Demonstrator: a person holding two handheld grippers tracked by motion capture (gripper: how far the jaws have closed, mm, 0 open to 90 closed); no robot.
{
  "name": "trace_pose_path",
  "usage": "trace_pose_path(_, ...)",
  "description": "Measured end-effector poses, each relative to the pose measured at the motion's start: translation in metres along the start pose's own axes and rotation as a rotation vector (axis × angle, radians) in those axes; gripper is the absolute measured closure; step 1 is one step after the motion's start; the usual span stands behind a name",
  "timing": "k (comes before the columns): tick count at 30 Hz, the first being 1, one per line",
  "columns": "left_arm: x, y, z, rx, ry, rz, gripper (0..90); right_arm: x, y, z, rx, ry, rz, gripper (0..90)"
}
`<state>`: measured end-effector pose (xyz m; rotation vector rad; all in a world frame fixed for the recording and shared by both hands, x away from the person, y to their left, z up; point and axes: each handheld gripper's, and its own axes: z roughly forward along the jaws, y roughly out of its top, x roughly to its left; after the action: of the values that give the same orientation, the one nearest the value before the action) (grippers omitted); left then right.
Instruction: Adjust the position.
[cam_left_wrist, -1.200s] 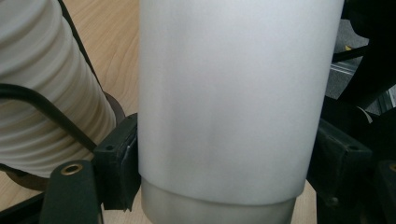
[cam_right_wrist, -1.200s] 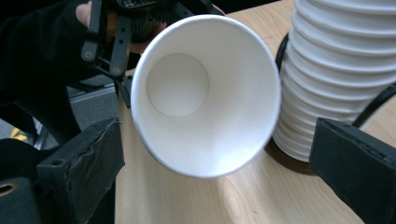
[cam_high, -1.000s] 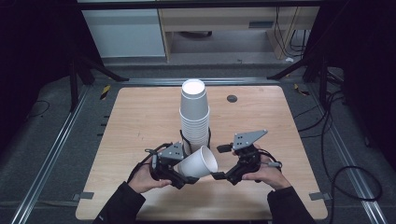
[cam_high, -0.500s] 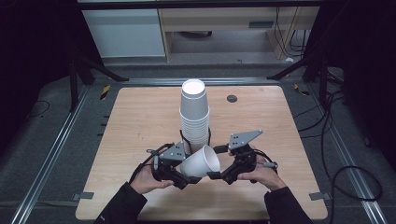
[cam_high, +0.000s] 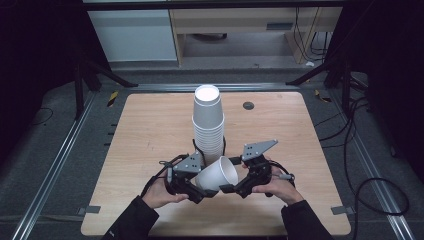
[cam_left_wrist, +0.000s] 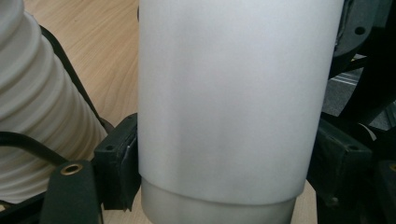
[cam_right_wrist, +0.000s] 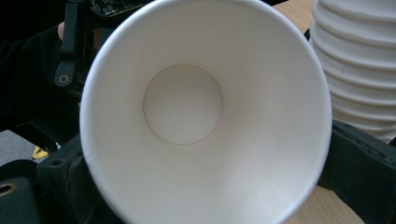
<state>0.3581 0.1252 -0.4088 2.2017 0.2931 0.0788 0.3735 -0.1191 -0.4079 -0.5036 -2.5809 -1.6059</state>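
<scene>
Together we are gripping one white paper cup (cam_high: 217, 173) sideways: left tool (cam_high: 196, 188) clamping its wall, right tool (cam_high: 231, 188) closing at its rim.

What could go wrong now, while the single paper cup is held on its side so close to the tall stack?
The left gripper holds the thin paper cup across its wall; a harder squeeze might dent it. The cup stack stands tall and narrow directly behind the hands, so a small swing might knock it over. The right gripper sits at the cup's open rim; pulling there may tear it.
</scene>
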Motion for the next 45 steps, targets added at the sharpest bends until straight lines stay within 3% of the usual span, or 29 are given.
trace_pose_path(29, -0.0025, 0.0016, 0.0029, 0.014, 0.0, 0.028, 22.1, 0.0014, -0.0014, 0.0041, 0.015, 0.023, 0.001, 8.3)
trace_pose_path(45, -0.0024, 0.0011, 0.0024, -0.002, -0.005, 0.023, 21.5, 0.0023, -0.0009, 0.0025, 0.001, 0.021, -0.012, 10.4)
